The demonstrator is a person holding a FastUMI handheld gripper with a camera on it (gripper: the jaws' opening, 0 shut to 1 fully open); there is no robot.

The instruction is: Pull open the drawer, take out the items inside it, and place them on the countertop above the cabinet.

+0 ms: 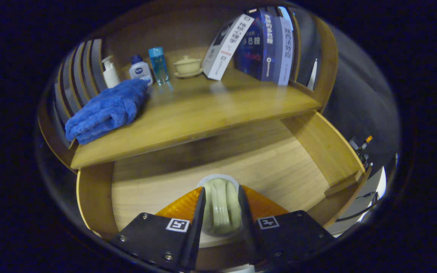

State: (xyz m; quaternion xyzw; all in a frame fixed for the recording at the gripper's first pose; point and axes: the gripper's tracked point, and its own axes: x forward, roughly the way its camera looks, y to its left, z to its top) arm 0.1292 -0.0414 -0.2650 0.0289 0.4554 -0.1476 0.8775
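Note:
The drawer [279,163] stands pulled open under the countertop [211,110], its pale wooden floor bare ahead of the fingers. My gripper [221,189] hangs over the drawer's near part, shut on a pale green ribbed object [221,212] with a white rim. Both black fingers [195,216] press on its sides. An orange translucent piece [180,206] shows on either side, just behind the fingers; I cannot tell what it belongs to. The green object's lower part is hidden by the fingers.
On the countertop lie a folded blue towel [104,110] at the left, a white pump bottle [110,72], a white bottle with a blue cap [140,70], a clear blue bottle [158,64], a small lidded ceramic pot [187,66] and leaning books [264,45]. The drawer's right wall [321,144] rises beside me.

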